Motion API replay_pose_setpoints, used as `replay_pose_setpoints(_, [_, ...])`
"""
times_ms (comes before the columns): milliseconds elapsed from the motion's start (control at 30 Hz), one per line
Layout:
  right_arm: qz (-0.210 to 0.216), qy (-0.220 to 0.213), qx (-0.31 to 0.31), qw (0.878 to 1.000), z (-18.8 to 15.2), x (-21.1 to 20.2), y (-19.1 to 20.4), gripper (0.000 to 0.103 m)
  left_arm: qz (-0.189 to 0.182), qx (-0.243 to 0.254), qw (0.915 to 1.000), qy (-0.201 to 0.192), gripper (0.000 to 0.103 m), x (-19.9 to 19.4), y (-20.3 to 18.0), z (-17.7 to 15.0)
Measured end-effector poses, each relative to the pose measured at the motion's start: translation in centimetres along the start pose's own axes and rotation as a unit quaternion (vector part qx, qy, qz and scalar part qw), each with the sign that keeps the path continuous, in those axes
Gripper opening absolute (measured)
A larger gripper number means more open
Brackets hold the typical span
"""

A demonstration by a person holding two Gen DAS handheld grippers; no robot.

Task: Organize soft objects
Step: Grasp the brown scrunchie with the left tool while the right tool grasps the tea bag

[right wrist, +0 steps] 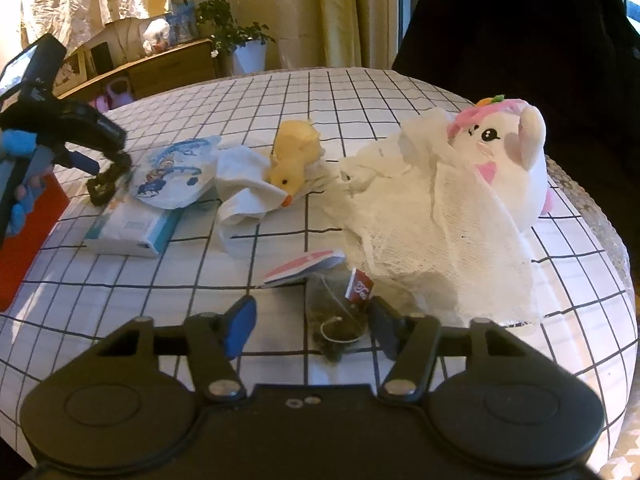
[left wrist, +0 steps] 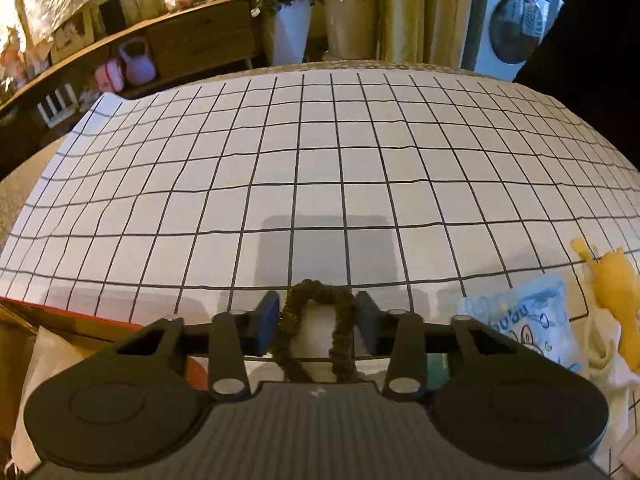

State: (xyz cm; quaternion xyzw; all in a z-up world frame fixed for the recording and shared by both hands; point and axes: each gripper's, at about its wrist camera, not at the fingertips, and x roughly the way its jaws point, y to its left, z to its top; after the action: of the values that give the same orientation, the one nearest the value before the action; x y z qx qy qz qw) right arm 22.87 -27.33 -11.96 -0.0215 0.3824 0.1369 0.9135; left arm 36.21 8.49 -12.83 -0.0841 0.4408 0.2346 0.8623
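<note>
Right now my left gripper (left wrist: 317, 322) pinches a dark green scrunchie (left wrist: 316, 328), the loop bunched between the blue pads and trailing back toward the camera; from the right wrist view the scrunchie (right wrist: 107, 182) dangles just above the left end of the checked surface (left wrist: 320, 160). My right gripper (right wrist: 310, 326) is spread wide, low over the surface, with a tea bag (right wrist: 338, 320) lying between its fingers but touching neither that I can tell. Just beyond the tea bag sits a small pink-and-white packet (right wrist: 304, 266). Farther out, a white gauze cloth (right wrist: 432, 232) drapes against a white plush toy (right wrist: 508, 160). Toward the left, a yellow plush duck (right wrist: 294, 152) rests on a crumpled white cloth (right wrist: 244, 192), beside a blue-printed pouch (right wrist: 176, 176) that lies on a tissue pack (right wrist: 132, 228).
</note>
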Motion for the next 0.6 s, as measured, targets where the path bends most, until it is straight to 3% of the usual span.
replay_pose_setpoints(133, [-0.016, -0.003, 0.003, 1.000, 0.1, 0.0, 0.0, 0.037, -0.024, 0.002, 0.9997, -0.003, 0.013, -0.5, 0.1, -0.3])
replay_pose_setpoints(267, [-0.018, -0.005, 0.018, 1.000, 0.1, -0.3, -0.6, 0.017, -0.045, 0.001, 0.9990, 0.001, 0.007, -0.7, 0.5, -0.3])
replay_pose_setpoints(367, [-0.018, -0.012, 0.027, 0.999, -0.1, -0.9, -1.0, 0.012, -0.061, 0.003, 0.9981, -0.002, 0.006, -1.1, 1.0, -0.4])
replay_pose_setpoints(600, [-0.015, -0.036, 0.039, 0.999, -0.3, -3.4, -1.1, 0.011, -0.093, -0.011, 0.9956, -0.003, 0.006, -3.7, 2.9, -0.3])
